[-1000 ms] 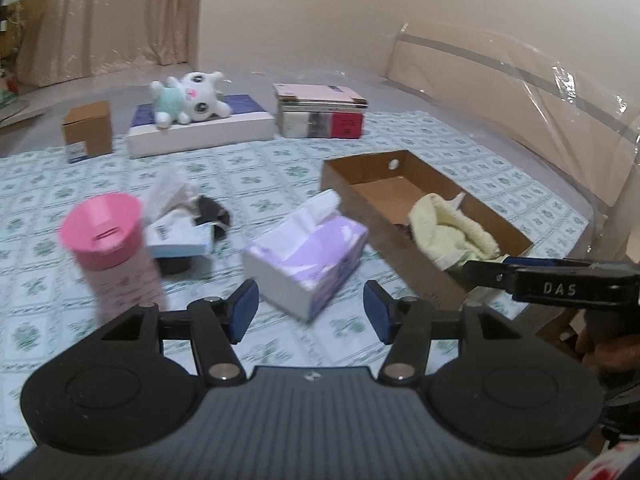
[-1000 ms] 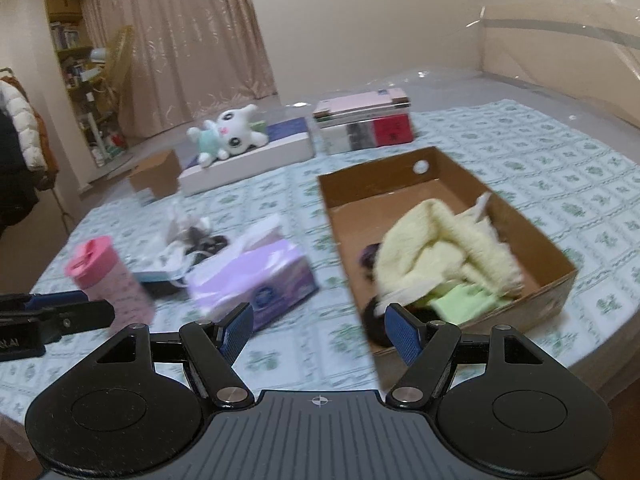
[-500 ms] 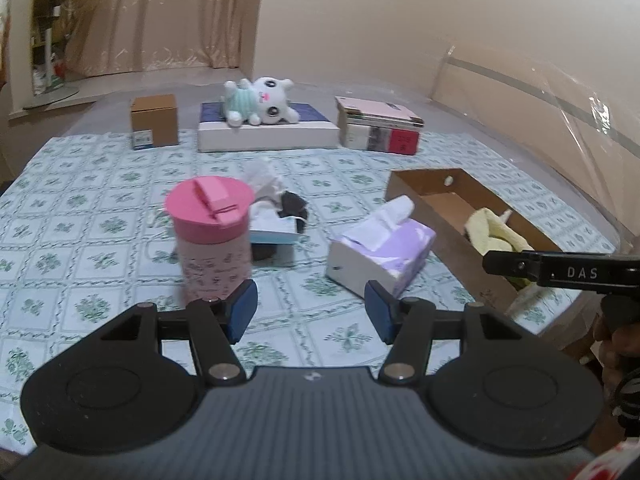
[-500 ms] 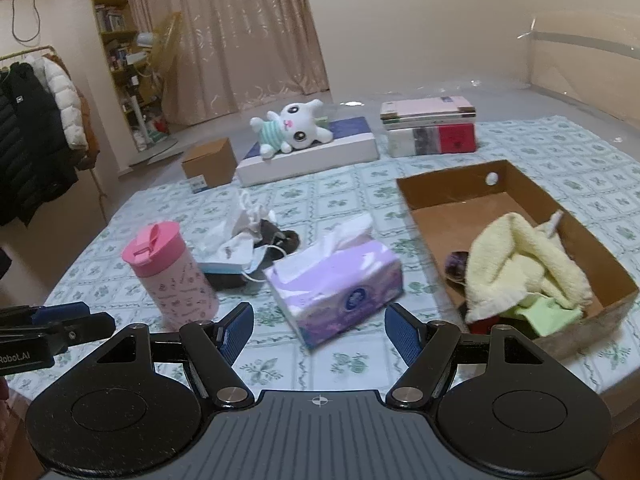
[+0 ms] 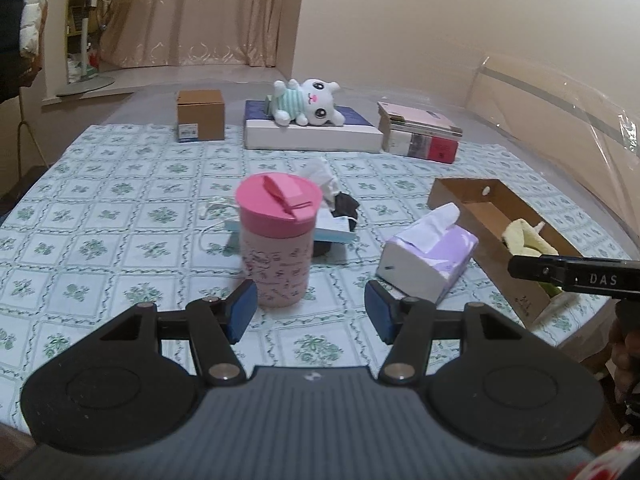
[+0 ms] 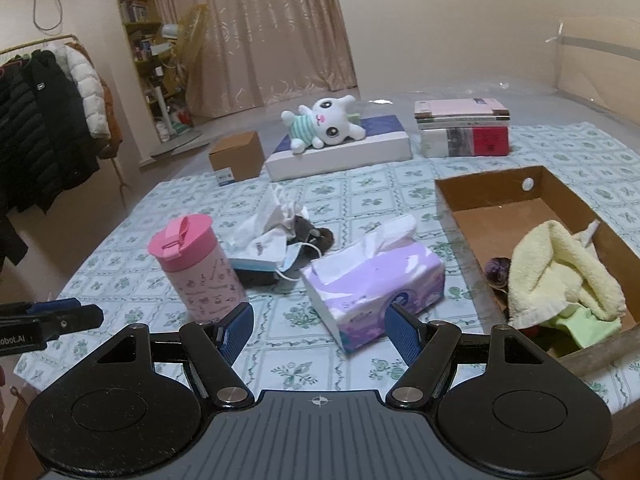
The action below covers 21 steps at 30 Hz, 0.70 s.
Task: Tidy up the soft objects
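Left wrist view showing the left gripper [image 5: 306,316] hanging over the near edge of the patterned tablecloth [image 5: 120,208], jaws standing apart and empty, pink tumbler [image 5: 278,240] sitting just ahead at about 11 o'clock. Right wrist view showing the right gripper [image 6: 318,330] likewise parted with nothing between the pads, purple tissue pack [image 6: 376,280] lying just ahead at 12 o'clock, long axis running roughly from 10 to 4 o'clock across the line of the jaws. Cardboard box [image 6: 480,200] lying at 2 o'clock from the right gripper, already holding a yellow towel [image 6: 560,268] and some smaller cloth pieces. Loose heap of tissue and face masks [image 6: 276,236] resting behind the tumbler, possibly over something dark, though hard to make out. Plush bunny [image 6: 328,124] lying far off at 12 o'clock on a flat white box [image 6: 360,152]. Judging the right gripper nearer the tissue pack and the box, so probably suiting that pick; a grasp across the short side likely calling for a slight roll of the wrist.
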{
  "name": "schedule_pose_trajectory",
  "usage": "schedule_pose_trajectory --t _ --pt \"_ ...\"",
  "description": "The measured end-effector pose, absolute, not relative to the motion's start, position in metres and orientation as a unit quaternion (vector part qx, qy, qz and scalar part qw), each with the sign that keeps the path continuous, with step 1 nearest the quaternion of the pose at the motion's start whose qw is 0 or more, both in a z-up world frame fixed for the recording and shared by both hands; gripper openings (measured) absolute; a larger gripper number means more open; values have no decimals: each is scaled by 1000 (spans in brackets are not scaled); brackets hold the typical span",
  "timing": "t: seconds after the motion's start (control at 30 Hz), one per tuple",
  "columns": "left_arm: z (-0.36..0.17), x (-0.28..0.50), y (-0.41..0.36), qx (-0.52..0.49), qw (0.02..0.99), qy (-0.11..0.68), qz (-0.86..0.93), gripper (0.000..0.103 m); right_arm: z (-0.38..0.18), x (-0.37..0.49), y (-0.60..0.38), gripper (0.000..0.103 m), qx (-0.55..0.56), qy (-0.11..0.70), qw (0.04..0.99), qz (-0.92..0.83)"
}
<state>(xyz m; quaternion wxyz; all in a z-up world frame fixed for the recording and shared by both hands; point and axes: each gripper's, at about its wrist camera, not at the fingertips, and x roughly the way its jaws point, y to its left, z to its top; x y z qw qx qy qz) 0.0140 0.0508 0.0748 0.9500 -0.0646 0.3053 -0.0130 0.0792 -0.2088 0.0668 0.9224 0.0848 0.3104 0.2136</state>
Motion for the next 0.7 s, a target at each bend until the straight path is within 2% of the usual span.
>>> schedule_pose_trajectory --t 0.33,0.7 --pt "84 26 87 -54 952 301 -12 55 71 97 -197 72 64 301 923 231" --pt "79 91 158 -23 947 319 -22 55 82 167 -161 72 -11 277 914 297"
